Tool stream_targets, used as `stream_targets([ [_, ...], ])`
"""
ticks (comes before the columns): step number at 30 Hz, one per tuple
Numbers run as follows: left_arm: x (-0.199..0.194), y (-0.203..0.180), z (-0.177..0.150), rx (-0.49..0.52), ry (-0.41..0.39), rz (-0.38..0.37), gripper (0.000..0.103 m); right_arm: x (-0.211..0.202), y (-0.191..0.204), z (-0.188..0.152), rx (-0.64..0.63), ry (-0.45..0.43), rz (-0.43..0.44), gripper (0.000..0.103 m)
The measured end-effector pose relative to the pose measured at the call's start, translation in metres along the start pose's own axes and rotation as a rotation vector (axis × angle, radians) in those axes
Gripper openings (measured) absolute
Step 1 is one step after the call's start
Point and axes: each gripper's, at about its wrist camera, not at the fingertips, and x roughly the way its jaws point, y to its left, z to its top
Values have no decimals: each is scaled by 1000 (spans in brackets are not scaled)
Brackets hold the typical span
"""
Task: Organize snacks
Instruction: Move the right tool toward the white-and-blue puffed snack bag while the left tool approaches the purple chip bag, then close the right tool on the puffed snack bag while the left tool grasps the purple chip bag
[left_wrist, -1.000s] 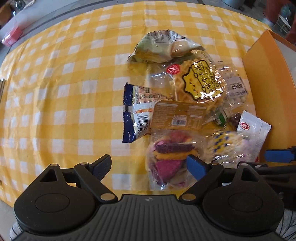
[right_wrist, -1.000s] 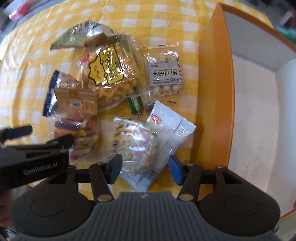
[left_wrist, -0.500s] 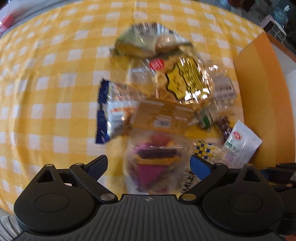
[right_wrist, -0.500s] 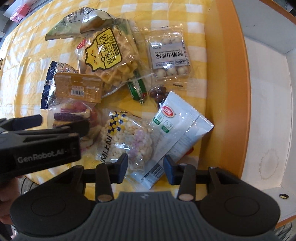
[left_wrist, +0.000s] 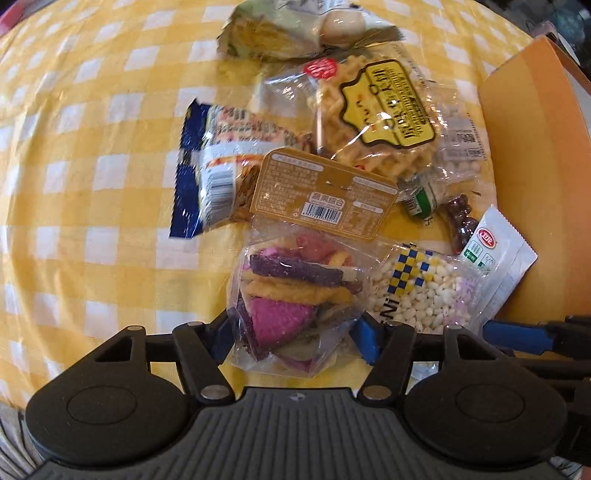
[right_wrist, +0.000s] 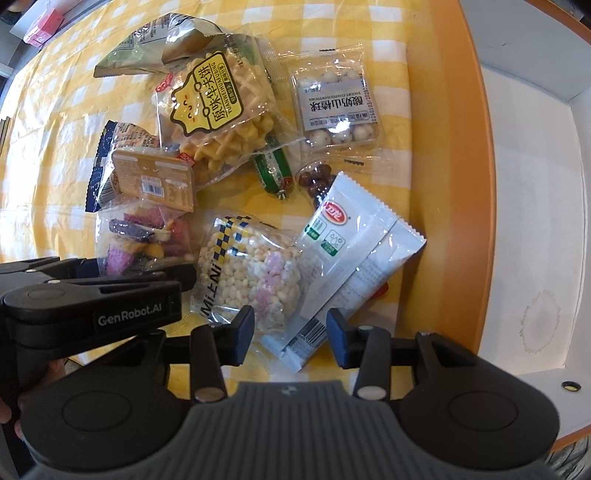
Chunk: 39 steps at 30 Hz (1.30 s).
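The snacks lie heaped together on the yellow-checked counter (left_wrist: 85, 177), pressed up against the orange wall of an open box (right_wrist: 465, 155) that stands at 3 o'clock of the pile in the right wrist view. That closeness looks deliberate: each packet needs only a short carry over the wall, and the box's white interior has nothing in it where it shows.

The left gripper (left_wrist: 291, 338) is set low at the 6 o'clock end of the clear bag of coloured vegetable chips (left_wrist: 291, 291). Its jaws straddle the bag's lower end and appear to be closing on the film, though whether they already pinch it I cannot tell; the bag lies flat.

The right gripper (right_wrist: 291, 332) sits with released jaws on either side of the near ends of two packets: the puffed-rice bag (right_wrist: 251, 273) by its left finger and the white sachet (right_wrist: 354, 254) by its right. Neither looks gripped. The sachet overlaps the rice bag's edge, so a careless close could catch both.

Further off, at 12 o'clock, the waffle-cookie bag (right_wrist: 218, 110), the yogurt-ball packet (right_wrist: 336, 107) and a green sausage (right_wrist: 273, 171) wait untouched.
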Motion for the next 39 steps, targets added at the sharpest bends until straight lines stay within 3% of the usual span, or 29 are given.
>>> stream_targets([
  [3, 1, 4, 1, -8, 5, -7, 73, 3, -3, -4, 16, 16, 42, 43],
  [6, 0, 7, -2, -21, -4, -2, 73, 9, -8, -6, 33, 15, 83, 52],
  [10, -1, 20, -10, -14, -24, 0, 72, 23, -11, -11, 54, -1, 125, 53],
  [15, -8, 29, -22, 17, -48, 15, 67, 20, -13, -21, 52, -74, 130, 34],
  [22, -13, 45, -16, 17, -57, 24, 65, 5, -21, -30, 52, -98, 190, 33],
  [24, -14, 46, -16, 20, -58, 23, 65, 0, -20, -29, 45, -112, 151, 52],
  [31, -11, 39, -7, 48, -85, 35, 77, -10, 24, -30, -118, -200, -25, 57],
  [36, -7, 41, -6, 85, -127, 39, 83, 7, 62, -35, -203, -227, -123, 75],
  [39, -6, 44, -7, 85, -136, 34, 84, 19, 79, -37, -236, -223, -152, 80],
])
